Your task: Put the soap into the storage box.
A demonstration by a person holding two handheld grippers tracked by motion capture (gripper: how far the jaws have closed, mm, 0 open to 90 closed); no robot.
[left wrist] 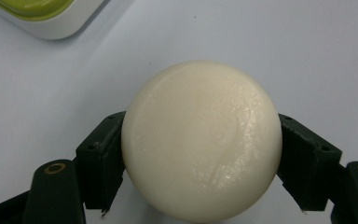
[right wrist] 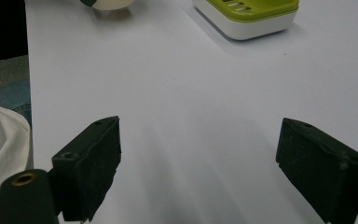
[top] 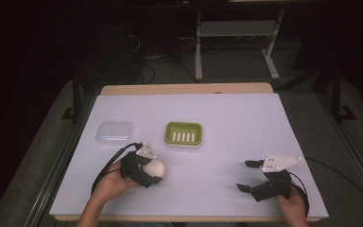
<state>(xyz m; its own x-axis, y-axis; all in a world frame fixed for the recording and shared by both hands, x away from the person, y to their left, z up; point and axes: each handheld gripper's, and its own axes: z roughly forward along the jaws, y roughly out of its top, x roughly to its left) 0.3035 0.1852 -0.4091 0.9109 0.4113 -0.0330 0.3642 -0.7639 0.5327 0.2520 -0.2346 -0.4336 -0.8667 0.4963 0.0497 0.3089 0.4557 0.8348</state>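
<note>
Round soap clamped in the left claw, green dish waiting above it.

Table (top: 217, 118) first: soap dish (top: 184, 133) sits centre frame. Left gripper (top: 152, 173), lower left, grasps the soap (left wrist: 201, 140) squarely; best carried level and lowered gently into the dish. Right gripper (top: 247, 175), lower right, gapes empty.

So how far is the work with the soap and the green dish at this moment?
Done: the left tool is shut on the round white soap, its jaws pressing both sides. In hand: the soap is near the table's front edge, apart from the green soap dish. Left, probably: placing the soap in the dish, which looks empty. The clear lid lies beside it. The right tool is open, holding nothing.
</note>
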